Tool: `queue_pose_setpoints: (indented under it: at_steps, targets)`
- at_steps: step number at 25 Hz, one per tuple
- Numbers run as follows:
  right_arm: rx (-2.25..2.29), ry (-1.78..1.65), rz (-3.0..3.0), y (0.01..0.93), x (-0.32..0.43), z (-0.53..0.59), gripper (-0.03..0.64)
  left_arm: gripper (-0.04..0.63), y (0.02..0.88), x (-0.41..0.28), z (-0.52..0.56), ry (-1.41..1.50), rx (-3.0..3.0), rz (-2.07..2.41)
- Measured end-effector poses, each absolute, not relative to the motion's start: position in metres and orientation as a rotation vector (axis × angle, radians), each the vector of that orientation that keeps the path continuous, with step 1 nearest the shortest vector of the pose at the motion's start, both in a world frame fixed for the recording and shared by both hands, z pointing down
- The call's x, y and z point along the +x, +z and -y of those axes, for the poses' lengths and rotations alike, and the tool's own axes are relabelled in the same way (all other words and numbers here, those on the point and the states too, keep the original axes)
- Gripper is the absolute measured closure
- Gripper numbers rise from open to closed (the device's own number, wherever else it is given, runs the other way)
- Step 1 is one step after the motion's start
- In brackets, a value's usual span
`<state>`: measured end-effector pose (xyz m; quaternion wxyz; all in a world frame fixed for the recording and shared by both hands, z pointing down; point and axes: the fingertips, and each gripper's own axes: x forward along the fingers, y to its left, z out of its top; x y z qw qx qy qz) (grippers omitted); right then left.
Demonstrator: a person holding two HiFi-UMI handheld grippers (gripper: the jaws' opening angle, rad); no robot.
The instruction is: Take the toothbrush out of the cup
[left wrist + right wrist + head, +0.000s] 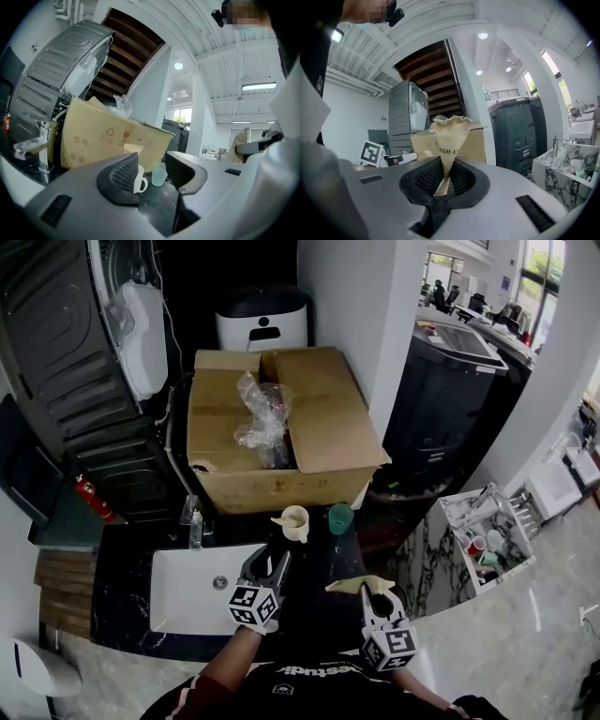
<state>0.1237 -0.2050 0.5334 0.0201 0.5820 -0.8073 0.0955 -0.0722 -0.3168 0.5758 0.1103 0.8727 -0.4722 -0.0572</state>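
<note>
My R gripper point(443, 176) had its jaws pinched on a tan paper wrap point(450, 136). I judged the toothbrush was inside, tho only paper showed. Its long axis ran up & out past my tips, flaring at the far end, well clear of both cups. White cup point(296, 519) & green cup point(340, 517) stood on the surface point(309, 568) straight ahead of my L gripper point(275, 557), nearer L than R. L jaws were spread, nothing btwn the pads, pointing level at the cups. R hand was low, close to my body, about level.
</note>
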Motion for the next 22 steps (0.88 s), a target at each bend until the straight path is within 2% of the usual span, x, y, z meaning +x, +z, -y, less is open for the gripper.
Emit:
queue_pose_setpoints:
  at_steps: [16,22]
  targets:
    - [1.827,0.32,2.494,0.534,0.138,0.201,0.557,0.369,0.649,-0.053,0.411,0.01,2.413,1.336]
    - [1.837,0.329,2.49,0.535,0.146,0.2,0.557,0.356,0.646,-0.05,0.43,-0.006,2.388,1.353]
